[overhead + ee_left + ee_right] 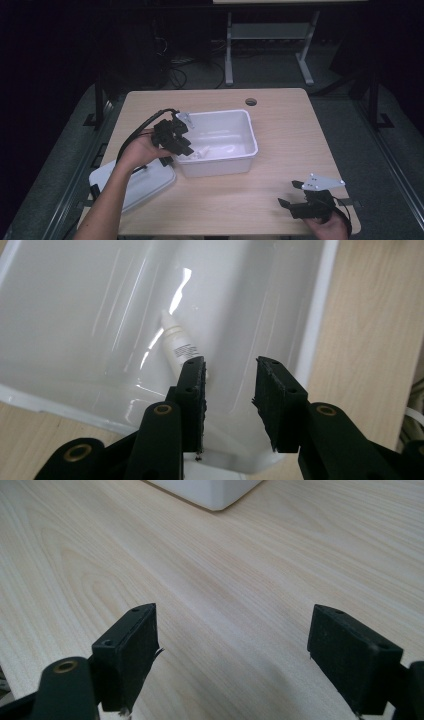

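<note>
While the left gripper (184, 142) is hanging over the bin (252, 131) at its 9 o'clock rim, its jaws are standing parted with nothing between them; the bottle (176, 342) is lying on the bin floor just beyond the left pad (194, 390), not gripped. The right gripper (295, 196) is resting near the table's (290, 145) 5 o'clock corner, released wide, holding nothing.

Step in hand, as judged: picking the bottle out of the bin.

How to do it well:
- Shift the jaws toward 10 o'clock in the left gripper view, so the bottle body is sitting between the pads, not under one of them.
- Turn the wrist so the pads are squeezing across the body rather than along it; the bottle is running from 11 toward 5 o'clock in that view.
- Go down until the pads are nearly on the floor before closing, since the bottle is lying flat and low.
- Grip the labelled mid-body, not the tapered tip, which would probably slip.

Bottle appearance: small, white, dropper-type, with a narrow nozzle pointing to 11 o'clock and a label with dark print around the middle. White on a glossy white floor, it is blending in, and glare streaks are crossing near it. In the high view it is lying toward the bin's 7 o'clock corner.
</note>
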{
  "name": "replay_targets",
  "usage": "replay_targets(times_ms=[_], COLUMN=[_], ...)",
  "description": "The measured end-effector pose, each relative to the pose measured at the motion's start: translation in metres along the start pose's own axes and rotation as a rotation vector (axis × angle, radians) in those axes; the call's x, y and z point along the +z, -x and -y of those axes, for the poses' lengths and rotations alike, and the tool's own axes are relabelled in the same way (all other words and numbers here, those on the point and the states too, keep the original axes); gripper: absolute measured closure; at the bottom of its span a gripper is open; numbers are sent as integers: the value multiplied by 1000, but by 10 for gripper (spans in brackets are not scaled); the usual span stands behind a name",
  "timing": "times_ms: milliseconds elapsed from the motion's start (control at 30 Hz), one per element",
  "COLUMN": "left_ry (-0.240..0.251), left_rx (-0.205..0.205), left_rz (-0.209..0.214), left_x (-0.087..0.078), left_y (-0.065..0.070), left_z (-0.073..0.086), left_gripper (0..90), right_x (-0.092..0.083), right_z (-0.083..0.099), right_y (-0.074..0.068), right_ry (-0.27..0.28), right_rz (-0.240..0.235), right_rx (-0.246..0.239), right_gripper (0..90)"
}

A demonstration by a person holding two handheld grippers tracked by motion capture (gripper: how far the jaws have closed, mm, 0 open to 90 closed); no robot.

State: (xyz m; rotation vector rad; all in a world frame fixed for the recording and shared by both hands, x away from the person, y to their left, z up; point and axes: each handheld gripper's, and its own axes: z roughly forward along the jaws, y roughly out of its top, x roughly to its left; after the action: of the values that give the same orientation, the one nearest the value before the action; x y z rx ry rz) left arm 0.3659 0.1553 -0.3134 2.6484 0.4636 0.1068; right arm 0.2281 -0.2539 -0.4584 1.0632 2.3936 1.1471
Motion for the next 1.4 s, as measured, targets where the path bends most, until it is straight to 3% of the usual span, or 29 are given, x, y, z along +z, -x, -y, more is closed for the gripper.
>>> replay_targets(times_ms=[333, 733, 967, 1400], left_ry=[36, 56, 61, 63], left_rx=[-12, -47, -75, -155], left_rz=[-38, -79, -102, -116], left_x=[-32, -64, -69, -63], left_y=[8, 11, 10, 1], left_z=[16, 55, 78, 122], left_gripper=[619, 602, 598, 596], right_x=[0, 0, 1, 3], right_z=[-1, -1, -1, 0], right_y=[-1, -1, -1, -2], right_ry=[-3, -8, -15, -27], right_rz=[4, 16, 22, 26], right_rx=[2, 0, 5, 7], right_gripper=[198, 198, 198, 198])
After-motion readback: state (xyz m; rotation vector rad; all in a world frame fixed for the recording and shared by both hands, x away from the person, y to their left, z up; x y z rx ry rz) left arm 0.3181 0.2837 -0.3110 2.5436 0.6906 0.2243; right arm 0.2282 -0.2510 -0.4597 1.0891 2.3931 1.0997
